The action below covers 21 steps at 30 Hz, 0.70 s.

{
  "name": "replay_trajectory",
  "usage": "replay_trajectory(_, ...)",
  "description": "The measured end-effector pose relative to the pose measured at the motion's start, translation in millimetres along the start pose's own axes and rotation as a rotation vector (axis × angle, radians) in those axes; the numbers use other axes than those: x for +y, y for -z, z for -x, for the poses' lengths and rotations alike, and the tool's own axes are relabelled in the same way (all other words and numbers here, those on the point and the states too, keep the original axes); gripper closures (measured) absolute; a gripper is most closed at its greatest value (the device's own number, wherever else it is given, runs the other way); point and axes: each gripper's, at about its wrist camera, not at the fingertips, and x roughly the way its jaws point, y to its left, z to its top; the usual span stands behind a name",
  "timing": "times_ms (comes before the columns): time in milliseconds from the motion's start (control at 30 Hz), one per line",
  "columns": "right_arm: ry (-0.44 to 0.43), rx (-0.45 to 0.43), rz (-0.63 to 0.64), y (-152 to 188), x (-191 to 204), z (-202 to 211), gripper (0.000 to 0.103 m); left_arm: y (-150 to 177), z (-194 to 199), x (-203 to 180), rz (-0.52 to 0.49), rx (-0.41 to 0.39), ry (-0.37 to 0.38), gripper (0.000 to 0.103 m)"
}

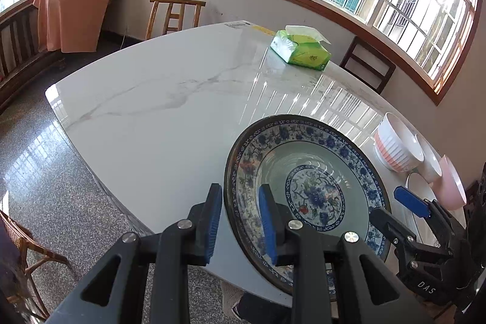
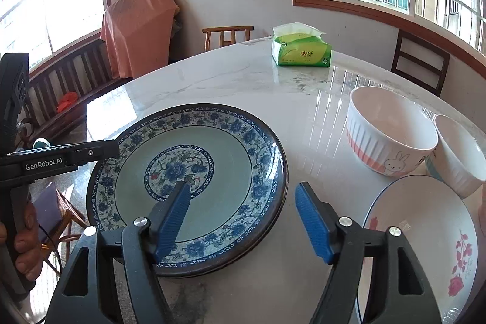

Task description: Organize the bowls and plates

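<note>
Left wrist view: the left hand-held gripper (image 1: 241, 222) straddles the near-left rim of the blue-and-white floral plate (image 1: 306, 193), one pad outside the rim and one over the plate's inner face; the jaws stand narrow, yet whether the pads actually press the rim cannot be told here. The plate lies on the marble bench (image 1: 158, 117) at its near edge, directly ahead and slightly right of this gripper. At the plate's far-right rim appears the right hand-held gripper (image 1: 395, 202), one blue pad standing clear of the rim. Beyond it a ribbed white-and-pink bowl (image 1: 398, 148) leads a row of bowls. Right wrist view: the right hand-held gripper (image 2: 243, 220) has its jaws apart, the left pad over the plate's (image 2: 188, 181) patterned border and the right pad over bare bench just outside the rim, neither pressing, so nothing is held. The plate, round and without a long axis, lies ahead and to the left; the left hand-held gripper (image 2: 100, 149) meets its opposite rim. To the right rest the rabbit-printed bowl (image 2: 391, 135), a second white bowl (image 2: 458, 154) and a rose-printed white plate (image 2: 425, 233). Judged from this layout, the right hand-held gripper is nearer to those remaining dishes, all lying to its right.
</note>
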Motion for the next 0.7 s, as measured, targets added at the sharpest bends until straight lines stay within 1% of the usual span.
replay_trajectory(100, 0.001, -0.008, -0.002, -1, -1, 0, 0.029, 1, 1, 0, 0.01, -0.003, 0.001, 0.078)
replay_trajectory(233, -0.017, -0.025, -0.074, 1, -15, 3, 0.029, 4, 8, -1, 0.018, -0.028, -0.006, 0.077)
replay_trajectory(367, -0.025, -0.067, -0.126, 4, -24, 9, 0.029, 9, 20, -9, 0.013, -0.052, -0.008, 0.077)
replay_trajectory(433, -0.021, -0.087, -0.139, 5, -26, 12, 0.029, 14, 27, -16, -0.002, -0.061, -0.007, 0.077)
replay_trajectory(533, -0.02, -0.121, -0.151, 7, -27, 17, 0.029, 23, 35, -33, -0.04, -0.055, 0.014, 0.077)
replay_trajectory(633, 0.012, -0.187, -0.16, 13, -30, 33, 0.029, 33, 41, -53, -0.082, -0.035, 0.05, 0.077)
replay_trajectory(700, 0.063, -0.229, -0.152, 22, -32, 52, 0.029, 40, 43, -68, -0.115, -0.017, 0.074, 0.076)
